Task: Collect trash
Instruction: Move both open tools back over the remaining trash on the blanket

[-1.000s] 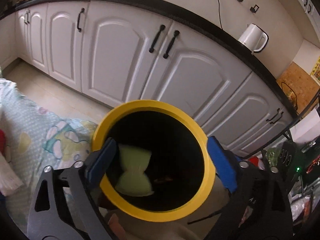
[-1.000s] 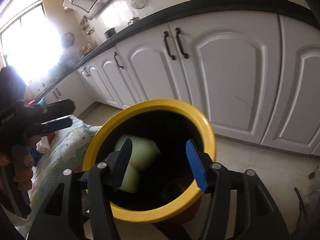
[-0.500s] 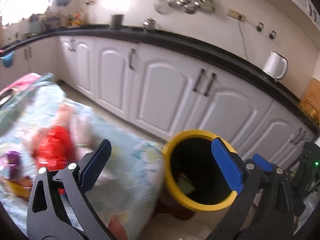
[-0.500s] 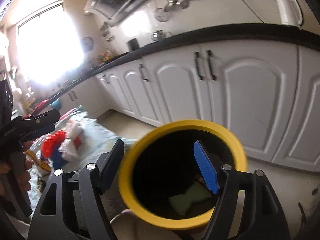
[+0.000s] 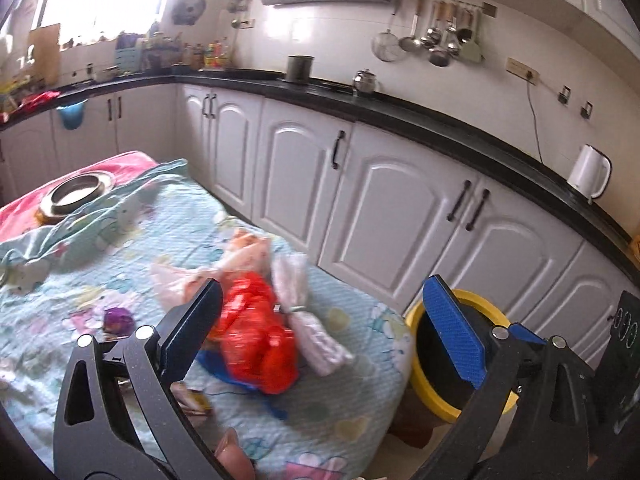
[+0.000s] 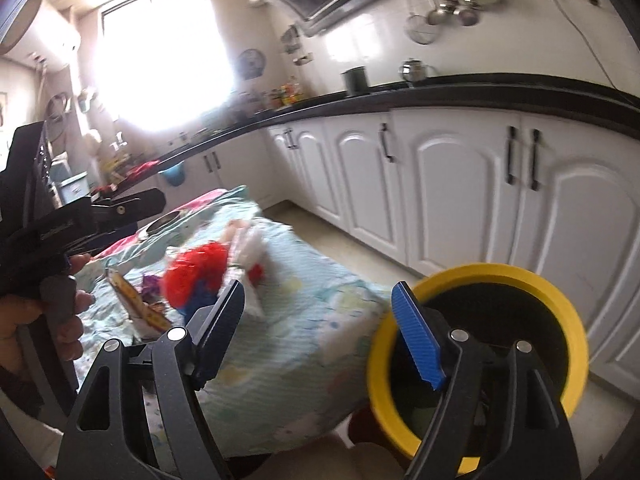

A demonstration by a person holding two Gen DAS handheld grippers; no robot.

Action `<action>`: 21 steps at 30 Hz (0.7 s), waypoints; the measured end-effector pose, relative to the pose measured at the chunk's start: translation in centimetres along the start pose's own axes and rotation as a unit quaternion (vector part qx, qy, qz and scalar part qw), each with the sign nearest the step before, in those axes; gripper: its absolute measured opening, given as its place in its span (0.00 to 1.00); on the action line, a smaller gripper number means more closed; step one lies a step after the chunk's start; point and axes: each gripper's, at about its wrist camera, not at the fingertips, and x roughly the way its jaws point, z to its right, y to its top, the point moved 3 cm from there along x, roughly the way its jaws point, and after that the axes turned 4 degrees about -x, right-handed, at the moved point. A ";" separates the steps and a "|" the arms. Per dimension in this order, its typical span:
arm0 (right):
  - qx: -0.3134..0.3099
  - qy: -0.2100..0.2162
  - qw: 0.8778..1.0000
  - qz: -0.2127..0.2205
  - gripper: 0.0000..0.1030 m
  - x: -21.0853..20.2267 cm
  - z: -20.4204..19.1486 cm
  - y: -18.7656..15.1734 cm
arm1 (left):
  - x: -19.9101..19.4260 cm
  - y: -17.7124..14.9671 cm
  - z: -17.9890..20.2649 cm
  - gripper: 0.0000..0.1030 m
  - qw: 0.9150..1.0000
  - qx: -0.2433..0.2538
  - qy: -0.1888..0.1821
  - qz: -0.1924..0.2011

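Collecting trash, mid-task. Both grippers are clear of the yellow-rimmed bin (image 6: 480, 344) and carry nothing. The left gripper (image 5: 320, 328) stands with its fingers at full spread, empty; the right gripper (image 6: 320, 320) has its jaws well apart, having just been opening, with nothing between them. Some rubbish appears already binned — a pale green scrap shows faintly low inside the bin in the right wrist view, though blur prevents a firm reading. The remainder lies on the quilt-covered table (image 5: 344, 412): a crumpled red plastic bag (image 5: 256, 340), glossy and thin, sits just ahead of the left gripper's dark finger; a twisted pinkish-white wrapper (image 5: 304, 316) lies touching it on the side nearer the blue finger; a pale translucent bag (image 5: 180, 280) lies beyond it; a small purple scrap (image 5: 117, 318) rests outside the dark finger, and a blue piece (image 5: 224, 372) peeks from beneath the red bag. A printed packet (image 6: 136, 304) lies near the left hand (image 6: 60, 320). The bin stands beside the table's edge, on the blue-finger side of both grippers — most of the pile is judged still to be collected.
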 end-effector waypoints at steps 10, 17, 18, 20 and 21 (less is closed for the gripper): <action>-0.038 0.031 0.998 -0.026 0.73 3.9 -4.7 0.8 | -2.7 0.7 -6.5 0.89 0.999 -0.044 0.012 0.009; -0.048 0.036 0.997 -0.056 0.73 6.9 -6.1 0.4 | -4.1 -1.5 -8.9 0.89 1.000 -0.019 0.005 -0.003; -0.050 0.036 0.996 -0.059 0.73 7.2 -6.2 0.3 | -4.1 -1.9 -8.9 0.89 1.000 -0.012 0.000 -0.009; -0.052 0.037 0.996 -0.066 0.73 8.0 -6.5 0.0 | -4.0 -2.9 -8.8 0.89 1.000 0.008 -0.003 -0.020; -0.052 0.038 0.996 -0.069 0.73 8.4 -6.6 -0.1 | -3.8 -3.4 -8.7 0.89 1.000 0.017 -0.002 -0.025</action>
